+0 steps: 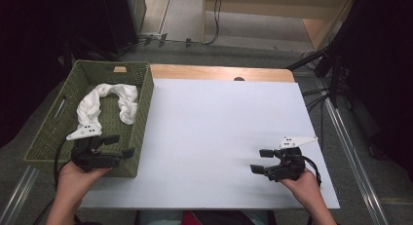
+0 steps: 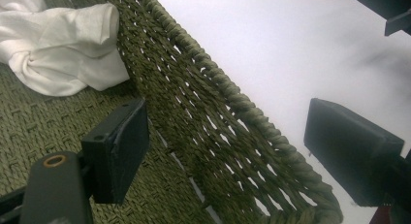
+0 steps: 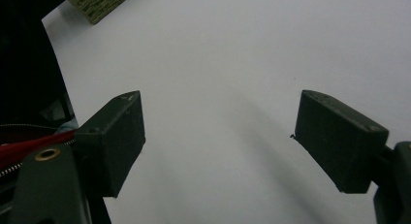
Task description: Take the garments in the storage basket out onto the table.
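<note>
So the left gripper point(image 1: 120, 146) sits at the near right corner of the green woven basket point(image 1: 142, 113), jaws spread wide and straddling the basket's right wall, one jaw inside and one out over the white sheet point(image 1: 219, 132) covering the bench point(image 1: 219, 72). It's gripping nothing. The white cloth point(image 1: 104, 103) lies twisted in a loose arch on the basket floor, a bit beyond the gripper and not touching it. Over on the other side, the right gripper point(image 1: 262, 161) hovers low above the white sheet near the front right, also wide and empty, well apart from the basket.
</note>
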`<state>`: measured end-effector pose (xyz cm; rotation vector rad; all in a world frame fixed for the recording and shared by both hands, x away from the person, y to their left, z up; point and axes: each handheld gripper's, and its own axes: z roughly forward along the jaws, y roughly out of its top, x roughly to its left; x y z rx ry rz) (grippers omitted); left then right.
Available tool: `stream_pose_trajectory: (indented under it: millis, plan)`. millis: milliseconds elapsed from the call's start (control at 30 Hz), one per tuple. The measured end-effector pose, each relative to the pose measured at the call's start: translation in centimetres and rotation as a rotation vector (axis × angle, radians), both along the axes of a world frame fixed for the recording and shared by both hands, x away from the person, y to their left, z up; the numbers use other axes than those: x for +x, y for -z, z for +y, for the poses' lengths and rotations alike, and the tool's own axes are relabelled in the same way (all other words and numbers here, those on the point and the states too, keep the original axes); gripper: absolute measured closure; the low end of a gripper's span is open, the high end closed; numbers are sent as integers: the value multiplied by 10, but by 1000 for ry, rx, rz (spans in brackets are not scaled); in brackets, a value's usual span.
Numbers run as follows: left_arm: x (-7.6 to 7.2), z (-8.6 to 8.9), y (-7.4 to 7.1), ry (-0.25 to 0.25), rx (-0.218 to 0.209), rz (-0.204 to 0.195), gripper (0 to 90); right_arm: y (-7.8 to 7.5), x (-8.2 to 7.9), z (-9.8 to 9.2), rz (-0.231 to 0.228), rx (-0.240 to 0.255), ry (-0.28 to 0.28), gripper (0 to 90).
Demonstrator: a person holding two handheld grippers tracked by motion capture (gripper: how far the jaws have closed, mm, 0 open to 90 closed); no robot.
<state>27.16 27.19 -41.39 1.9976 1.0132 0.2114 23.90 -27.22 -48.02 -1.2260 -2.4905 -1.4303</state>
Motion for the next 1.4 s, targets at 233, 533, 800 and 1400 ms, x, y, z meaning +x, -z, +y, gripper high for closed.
stream_pose_trajectory:
  millis: [233, 533, 800, 1400]
  plan:
    - [0, 0, 0, -2, -4, 3, 168, 1, 1, 2, 4, -9, -8, 167]
    - [0, -2, -13, -43, -15, 2, 171, 4, 3, -1, 20, 26, 14, 167]
    - [13, -1, -30, -52, -21, 25, 171, 7, 7, -3, 43, 11, 18, 167]
    - [48, 2, -48, -74, 8, 52, 171, 12, 11, 10, 52, -13, -34, 168]
